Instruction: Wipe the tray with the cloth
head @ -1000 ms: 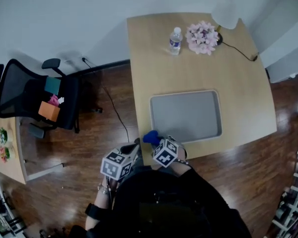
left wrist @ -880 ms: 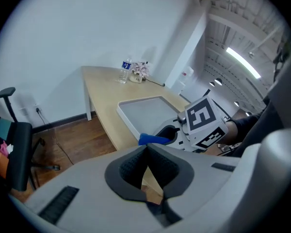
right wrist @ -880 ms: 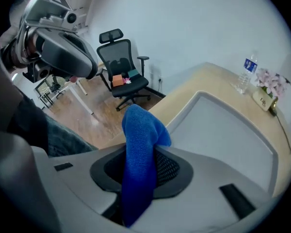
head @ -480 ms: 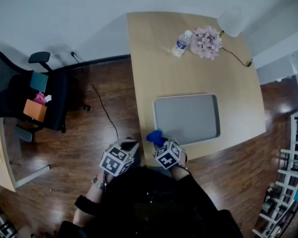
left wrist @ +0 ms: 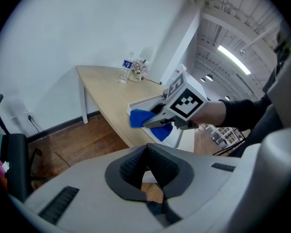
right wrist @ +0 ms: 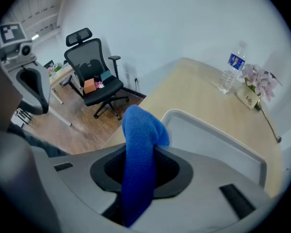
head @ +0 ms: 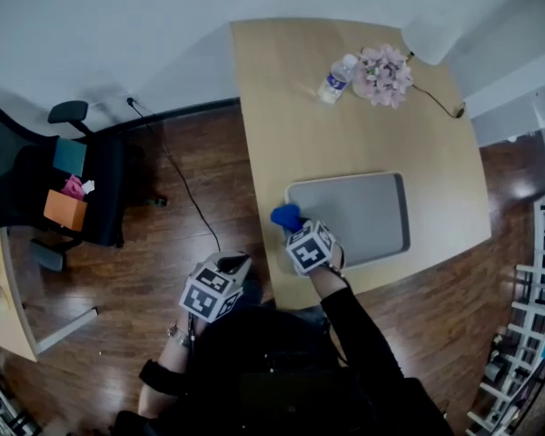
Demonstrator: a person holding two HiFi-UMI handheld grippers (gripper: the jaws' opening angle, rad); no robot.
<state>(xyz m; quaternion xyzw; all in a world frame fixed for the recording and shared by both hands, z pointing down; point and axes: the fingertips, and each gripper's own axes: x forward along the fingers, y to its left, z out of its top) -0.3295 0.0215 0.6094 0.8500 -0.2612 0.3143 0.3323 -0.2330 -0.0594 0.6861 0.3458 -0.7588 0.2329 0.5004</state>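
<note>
Cloth (right wrist: 141,144) is pinched in the right gripper (right wrist: 141,173), whose jaws clamp a bunched fold that stands up past the tips as a rounded blue hump. It hangs at the near left corner of the tray (head: 359,214); whether it touches the rim I cannot tell. The left gripper (left wrist: 146,171) is off the table (head: 345,116), over the floor to the left, its jaws pressed together with nothing between them.

Risks, as I judge them: the tray lies loose on a smooth top, close to the near edge, and no tool steadies it, so a hard push could slide or turn it. Only a narrow wad sticks out, so a low stroke could bring the hard jaw tips onto the tray, and a snag on the raised rim could drag the fold out of the pinch.

The cloth looks soft and finely knitted, thick enough to hold its shape. The tray is grey, matte and shallow, a rectangle with rounded corners. The table is pale, smooth wood.
</note>
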